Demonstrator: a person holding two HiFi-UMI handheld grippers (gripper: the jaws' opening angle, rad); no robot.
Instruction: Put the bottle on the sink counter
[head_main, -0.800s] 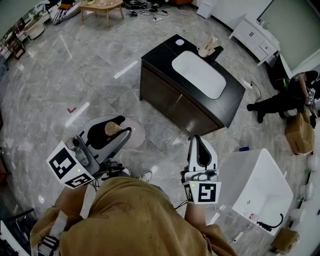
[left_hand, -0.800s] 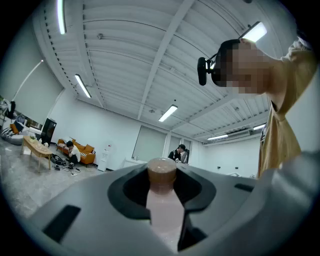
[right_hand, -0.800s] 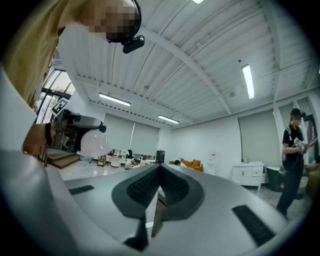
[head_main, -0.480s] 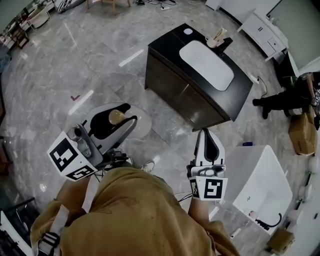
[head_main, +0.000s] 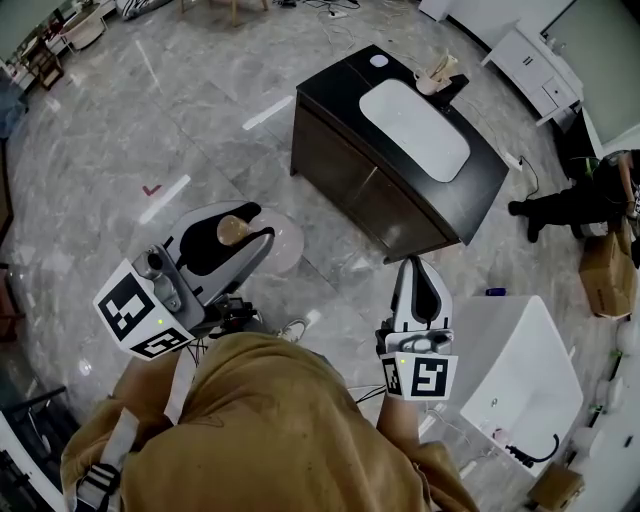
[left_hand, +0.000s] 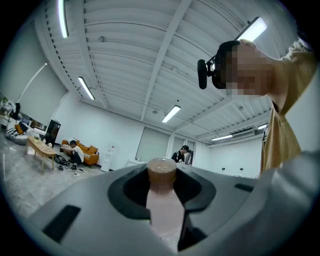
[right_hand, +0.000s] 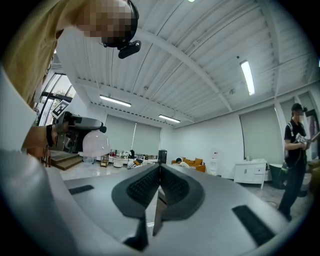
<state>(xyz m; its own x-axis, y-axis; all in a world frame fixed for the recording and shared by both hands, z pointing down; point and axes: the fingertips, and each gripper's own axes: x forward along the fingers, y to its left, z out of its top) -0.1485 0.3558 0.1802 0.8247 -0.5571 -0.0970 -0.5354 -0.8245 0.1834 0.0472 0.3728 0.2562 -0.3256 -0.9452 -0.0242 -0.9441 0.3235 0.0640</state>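
Dark table (head_main: 332, 88) stands on grey marble floor (head_main: 130, 130). White basin (head_main: 415, 130) set into its top. At far edge: small white disc (head_main: 377, 61) and beige holder (head_main: 435, 76), apart.

My left gripper (head_main: 255, 225) with its pale pink brown-capped bottle (head_main: 232, 228) sits slightly higher in the head view, my right gripper (head_main: 420, 272) further right, the dark sink counter with white basin (head_main: 328, 90) nearer the top edge.

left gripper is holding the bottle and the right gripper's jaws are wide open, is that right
Not quite. The right gripper has its jaws shut together with nothing between them, as the right gripper view shows. The left gripper does hold the bottle.
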